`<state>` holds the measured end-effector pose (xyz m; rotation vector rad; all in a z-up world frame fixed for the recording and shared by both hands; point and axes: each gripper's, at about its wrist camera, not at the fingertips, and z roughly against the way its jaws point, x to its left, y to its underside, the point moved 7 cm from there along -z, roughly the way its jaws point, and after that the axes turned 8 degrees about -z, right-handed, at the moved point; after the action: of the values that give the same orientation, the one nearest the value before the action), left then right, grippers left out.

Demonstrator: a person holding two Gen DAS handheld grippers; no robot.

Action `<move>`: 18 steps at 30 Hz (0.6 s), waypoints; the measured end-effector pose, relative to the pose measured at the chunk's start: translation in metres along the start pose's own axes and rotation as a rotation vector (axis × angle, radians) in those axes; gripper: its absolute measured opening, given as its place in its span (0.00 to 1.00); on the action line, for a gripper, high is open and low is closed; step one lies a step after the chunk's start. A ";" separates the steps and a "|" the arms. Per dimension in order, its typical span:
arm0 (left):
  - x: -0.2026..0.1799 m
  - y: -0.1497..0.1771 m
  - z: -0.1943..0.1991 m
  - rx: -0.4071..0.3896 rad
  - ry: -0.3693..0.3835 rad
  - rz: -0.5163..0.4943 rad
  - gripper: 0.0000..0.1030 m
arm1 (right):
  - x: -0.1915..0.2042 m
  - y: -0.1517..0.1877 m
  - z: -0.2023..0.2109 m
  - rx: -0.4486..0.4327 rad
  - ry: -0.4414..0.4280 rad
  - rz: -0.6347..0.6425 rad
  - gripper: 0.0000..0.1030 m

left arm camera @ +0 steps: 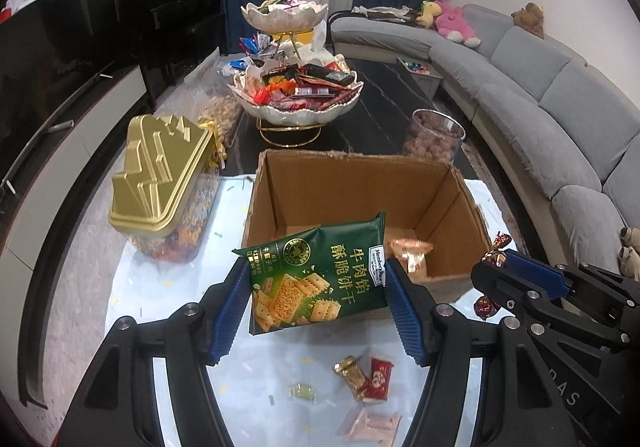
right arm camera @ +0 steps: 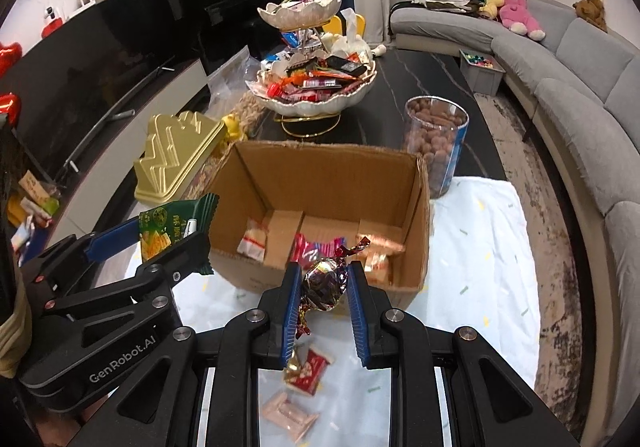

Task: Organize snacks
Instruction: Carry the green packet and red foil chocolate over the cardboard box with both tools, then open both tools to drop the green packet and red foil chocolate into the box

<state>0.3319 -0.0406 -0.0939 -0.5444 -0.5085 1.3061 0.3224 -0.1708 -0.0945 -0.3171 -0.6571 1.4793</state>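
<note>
Green cracker packet [left arm camera: 316, 279]: pinched by its two side edges between the blue pads of the left gripper [left arm camera: 316, 287], lifted clear of the tabletop [left arm camera: 260, 387], hanging just before the near wall of the open cardboard box [left arm camera: 360, 199]. Seen from the right wrist view, the same packet [right arm camera: 172, 231] sits at the box's near left corner, not yet over the opening.

Foil-wrapped chocolate [right arm camera: 324, 283]: pinched at its round middle by the right gripper [right arm camera: 324, 287], twisted wrapper tails sticking out above and below. It hovers at the near rim of the box [right arm camera: 320, 183].

Box contents: a few small wrapped snacks on the floor, toward the near wall; plenty of room left.

Loose on the white cloth at the near tabletop edge: a red wafer packet [left arm camera: 378, 373], a gold-wrapped sweet [left arm camera: 352, 371], a pale pink packet [left arm camera: 372, 425].

Handling, my judgement:
- Cracker packet light, puffy, film slick. Crackers inside brittle, so a hard squeeze risks crumbs. Edge grip at the seams seems right; the packet tilts slightly, so it may swing.
- Chocolate light but firm; foil crinkly and slippery. A hold across the ball beats a hold on a tail, which could tear or untwist.

Both look one short forward move from release into the box.
</note>
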 end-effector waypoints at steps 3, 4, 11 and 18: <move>0.000 -0.006 -0.006 0.000 0.001 -0.006 0.63 | 0.001 -0.007 -0.004 0.000 -0.001 -0.002 0.24; 0.000 -0.008 -0.009 0.002 0.002 -0.007 0.63 | 0.001 -0.008 -0.006 0.000 -0.001 -0.002 0.24; 0.004 -0.013 -0.031 0.019 0.016 -0.006 0.63 | -0.004 -0.019 -0.024 0.016 0.004 -0.018 0.24; 0.004 -0.018 -0.053 0.038 0.038 -0.013 0.63 | -0.009 -0.026 -0.043 0.038 0.010 -0.025 0.24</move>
<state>0.3797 -0.0441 -0.1237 -0.5326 -0.4538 1.2884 0.3688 -0.1733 -0.1154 -0.2854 -0.6222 1.4640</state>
